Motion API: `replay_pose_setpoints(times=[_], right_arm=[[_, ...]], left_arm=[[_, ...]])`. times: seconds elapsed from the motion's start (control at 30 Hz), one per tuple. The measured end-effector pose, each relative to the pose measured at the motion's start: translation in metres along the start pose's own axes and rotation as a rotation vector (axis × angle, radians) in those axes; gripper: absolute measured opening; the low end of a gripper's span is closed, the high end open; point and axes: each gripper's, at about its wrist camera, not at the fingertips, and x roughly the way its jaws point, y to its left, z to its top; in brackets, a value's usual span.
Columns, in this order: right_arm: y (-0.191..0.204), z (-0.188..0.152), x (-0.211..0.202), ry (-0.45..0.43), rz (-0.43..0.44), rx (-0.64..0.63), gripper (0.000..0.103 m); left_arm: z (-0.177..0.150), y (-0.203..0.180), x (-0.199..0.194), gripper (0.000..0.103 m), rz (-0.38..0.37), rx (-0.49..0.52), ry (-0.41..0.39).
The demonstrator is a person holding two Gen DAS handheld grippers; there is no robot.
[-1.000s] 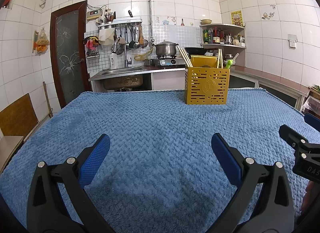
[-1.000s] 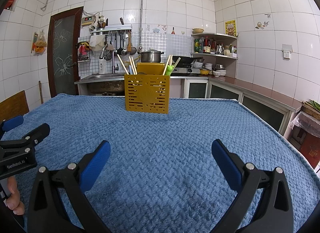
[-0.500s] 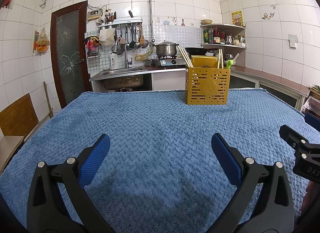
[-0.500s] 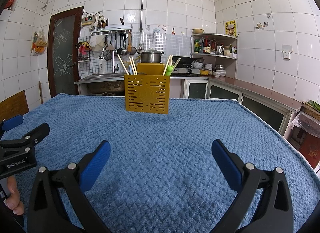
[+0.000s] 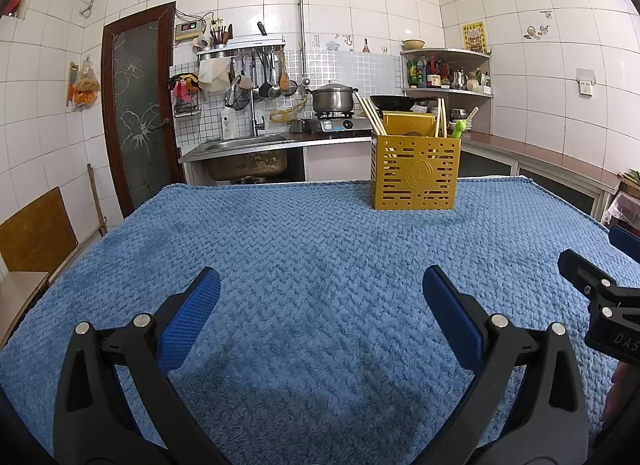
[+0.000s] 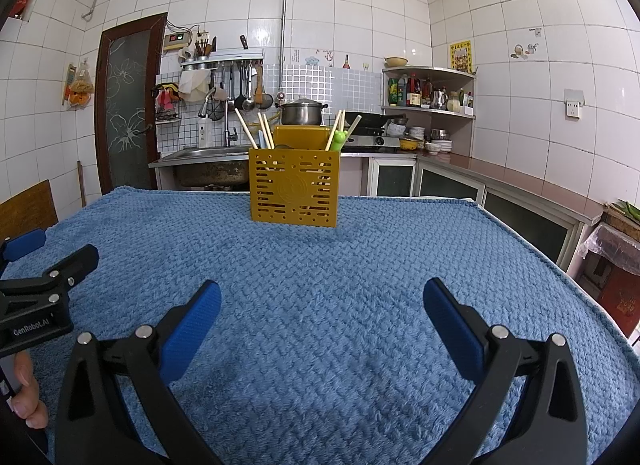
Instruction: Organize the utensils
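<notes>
Tongs first: the left gripper (image 5: 321,292) and the right gripper (image 6: 322,305) both hover low over the blue towel (image 6: 320,265), jaws spread wide with nothing between them. Well beyond both, at the towel's far edge, stands the yellow slotted holder (image 6: 295,189), upright. Wooden chopsticks (image 6: 246,128) lean out of it, long axes near vertical and tips fanned outward, beside a green-handled utensil (image 6: 338,138).

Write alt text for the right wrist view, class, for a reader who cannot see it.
A yellow utensil holder with chopsticks stands on a blue cloth-covered table. The right gripper, jaws wide open and empty, points at it.
</notes>
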Motion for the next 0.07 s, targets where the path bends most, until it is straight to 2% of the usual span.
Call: replay_pose_setpoints(times=[0.07], right_arm=[[-0.0011,0.0001,0.0002,0.001,0.0,0.0,0.099]], left_arm=[[0.0001,0.0002,0.0002,0.098,0.0,0.001,0.0]])
